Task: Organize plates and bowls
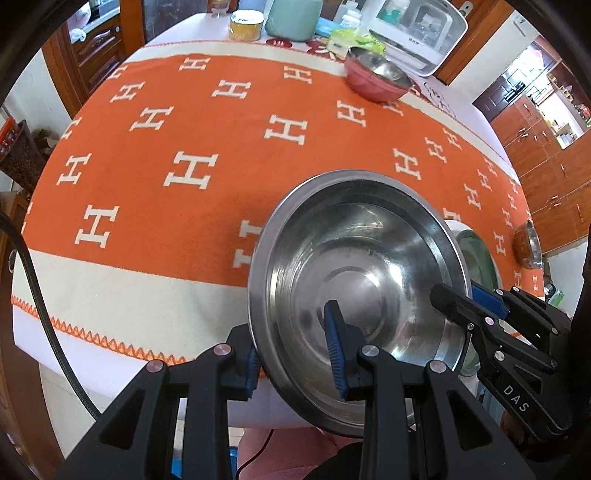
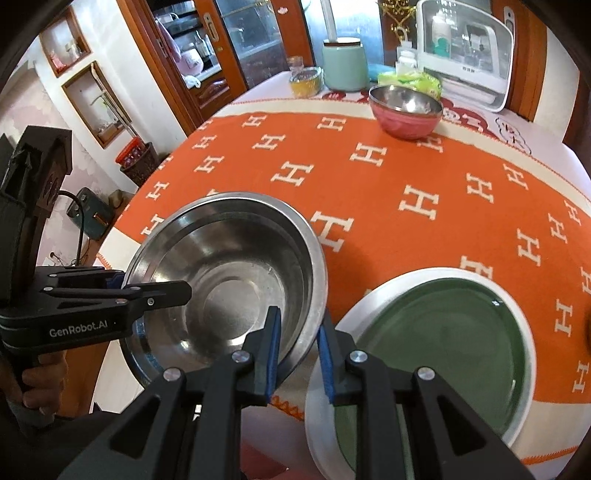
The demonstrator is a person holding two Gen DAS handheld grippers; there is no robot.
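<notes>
A large steel bowl (image 1: pixel 354 258) (image 2: pixel 229 266) hangs tilted over the near edge of the table, held from both sides. My left gripper (image 1: pixel 291 343) (image 2: pixel 147 282) is shut on its left rim, one finger inside the bowl and one outside. The right gripper (image 2: pixel 298 325) (image 1: pixel 458 295) is shut on the opposite rim in the same way. A green plate with a white rim (image 2: pixel 443 350) (image 1: pixel 476 254) lies on the orange cloth just right of the bowl, partly hidden by it in the left wrist view. A pink bowl with a steel inside (image 1: pixel 376 77) (image 2: pixel 406 110) stands at the far side.
The table wears an orange cloth with white H marks (image 1: pixel 184 122) (image 2: pixel 406 177). Along the far edge stand a yellow jar (image 1: pixel 245 26), a mint canister (image 2: pixel 345 64) and a white box with a clear lid (image 2: pixel 465 51). A small brown bowl (image 1: pixel 530 243) sits at the right edge.
</notes>
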